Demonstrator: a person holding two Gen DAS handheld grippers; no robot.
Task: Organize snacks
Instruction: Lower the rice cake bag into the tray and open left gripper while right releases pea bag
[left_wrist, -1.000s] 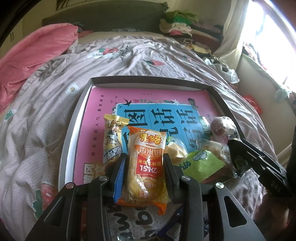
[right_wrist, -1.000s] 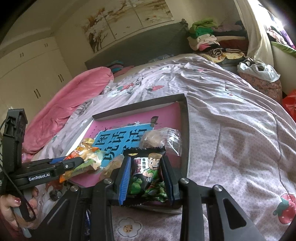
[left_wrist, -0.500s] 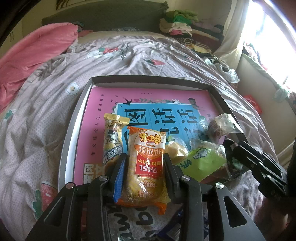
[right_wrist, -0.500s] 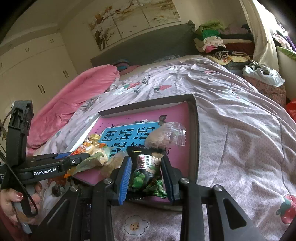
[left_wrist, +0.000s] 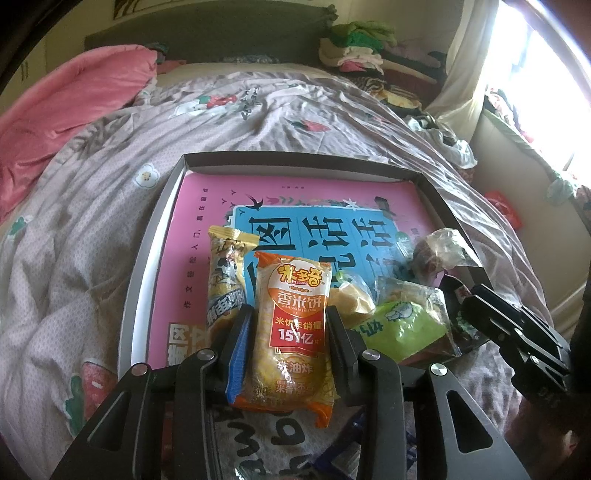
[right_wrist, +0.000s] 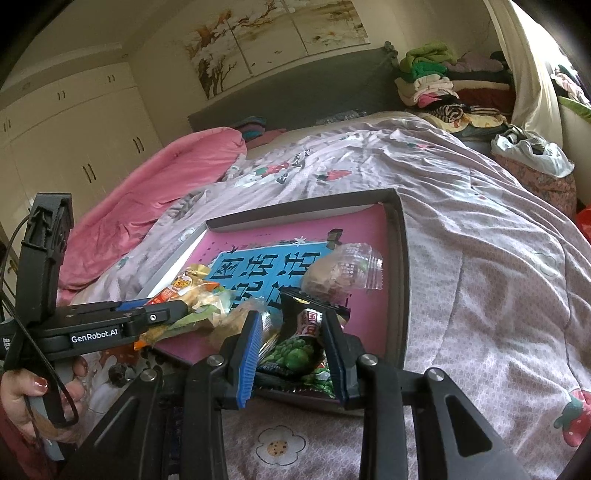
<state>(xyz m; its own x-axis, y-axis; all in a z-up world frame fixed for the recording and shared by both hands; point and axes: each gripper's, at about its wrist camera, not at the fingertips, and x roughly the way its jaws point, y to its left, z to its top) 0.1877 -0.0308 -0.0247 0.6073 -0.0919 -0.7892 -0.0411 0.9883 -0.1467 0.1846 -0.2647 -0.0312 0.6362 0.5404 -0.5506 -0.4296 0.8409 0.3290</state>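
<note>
Orange crinkly rice-cracker packet (left_wrist: 293, 332) pinched upright between left gripper (left_wrist: 290, 334) fingers over shallow grey tray's (left_wrist: 147, 258) near edge, ready to place. Black-and-green pea packet (right_wrist: 301, 341) gripped likewise by right gripper (right_wrist: 291, 343), beside loose snacks.

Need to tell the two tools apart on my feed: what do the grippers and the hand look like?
Both grippers are black angular linkages with silver pivot bolts and a ribbed blue pad. The left one reads "GenRobot.AI" in white and trails a thin black cable. The hand has red-painted nails.
</note>
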